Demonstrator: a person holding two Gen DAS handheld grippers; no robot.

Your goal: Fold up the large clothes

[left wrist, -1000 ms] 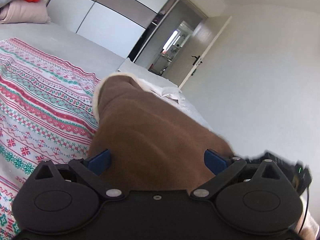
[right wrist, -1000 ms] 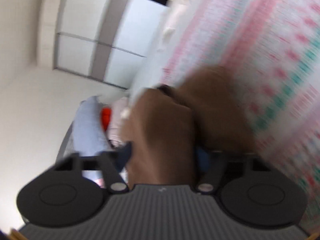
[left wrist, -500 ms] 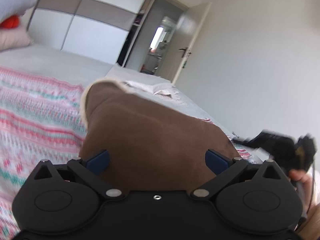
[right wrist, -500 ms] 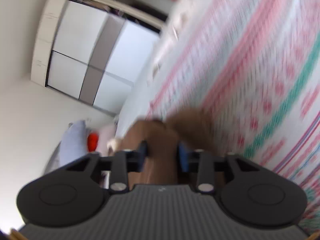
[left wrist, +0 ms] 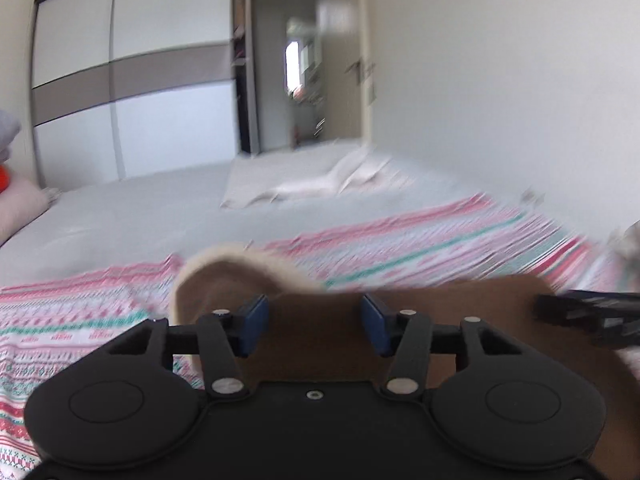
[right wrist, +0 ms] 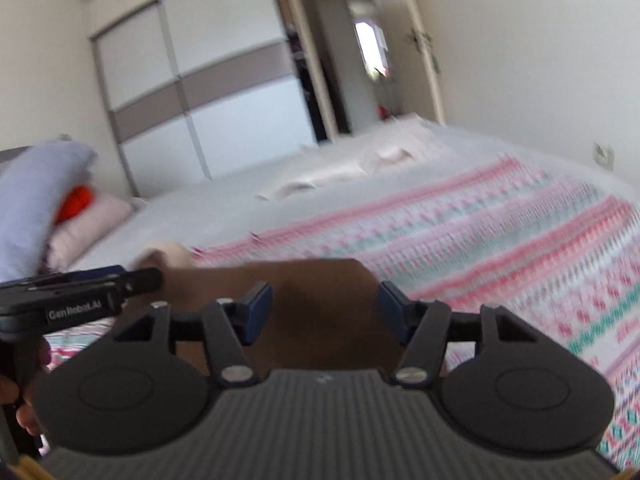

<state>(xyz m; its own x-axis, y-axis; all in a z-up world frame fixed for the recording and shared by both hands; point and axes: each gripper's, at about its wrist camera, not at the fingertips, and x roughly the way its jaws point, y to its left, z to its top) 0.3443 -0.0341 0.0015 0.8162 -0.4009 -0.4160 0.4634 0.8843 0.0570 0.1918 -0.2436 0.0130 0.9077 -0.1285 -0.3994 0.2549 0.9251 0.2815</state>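
A brown garment (left wrist: 440, 304) with a cream lining (left wrist: 224, 272) lies spread low over the pink-and-green patterned blanket (left wrist: 400, 248). My left gripper (left wrist: 315, 320) sits over its near edge. Its jaws are closing with brown fabric between them, but the cloth runs wider than both pads and they do not visibly pinch it. My right gripper (right wrist: 326, 312) hovers over the same garment (right wrist: 312, 280). Its jaws are opening and the fabric between them looks loose. Each gripper shows blurred at the edge of the other's view, the right gripper (left wrist: 588, 316) and the left gripper (right wrist: 80, 296).
The patterned blanket (right wrist: 520, 240) covers a grey bed. A crumpled white cloth (left wrist: 320, 184) lies at the far end. Stacked pillows (right wrist: 32, 200) and an orange item (right wrist: 76, 200) sit far left. A sliding wardrobe (left wrist: 132, 80) and an open doorway (left wrist: 304, 80) stand behind. A hand (right wrist: 16, 392) holds the left tool.
Both views have rolled back to level. The brown garment dropped from a raised bulge to a low spread. The left jaws narrowed from wide and the right jaws widened.
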